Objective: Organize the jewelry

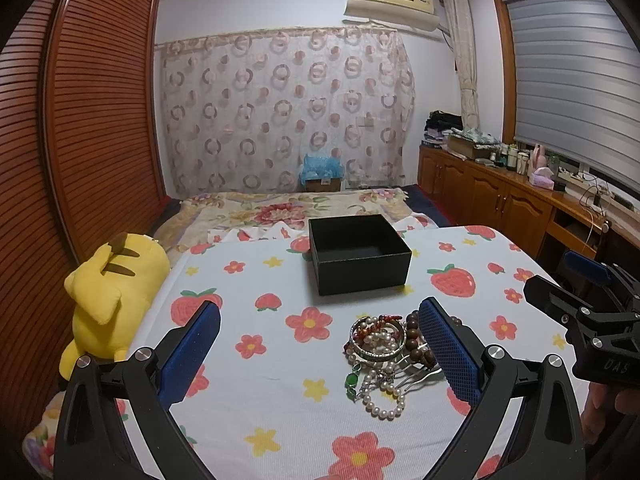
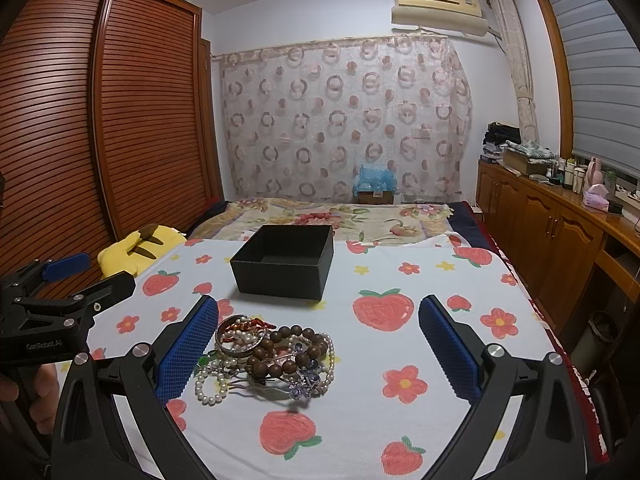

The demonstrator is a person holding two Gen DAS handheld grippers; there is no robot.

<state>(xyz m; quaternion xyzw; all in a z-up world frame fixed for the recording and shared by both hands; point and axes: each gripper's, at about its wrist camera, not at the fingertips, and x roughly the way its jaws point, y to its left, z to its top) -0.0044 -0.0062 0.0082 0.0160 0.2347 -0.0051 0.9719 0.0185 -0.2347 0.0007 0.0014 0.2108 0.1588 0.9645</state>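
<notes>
A tangled pile of jewelry lies on the strawberry-print cloth: pearl strands, a silver bangle, brown wooden beads, a green pendant, hair pins. It also shows in the right wrist view. An open, empty black box stands behind it, also in the right wrist view. My left gripper is open and empty, its right finger beside the pile. My right gripper is open and empty, its left finger beside the pile.
A yellow plush toy lies at the cloth's left edge. A slatted wooden wardrobe stands on the left. Wooden cabinets with bottles run along the right. A floral bedspread lies beyond the box.
</notes>
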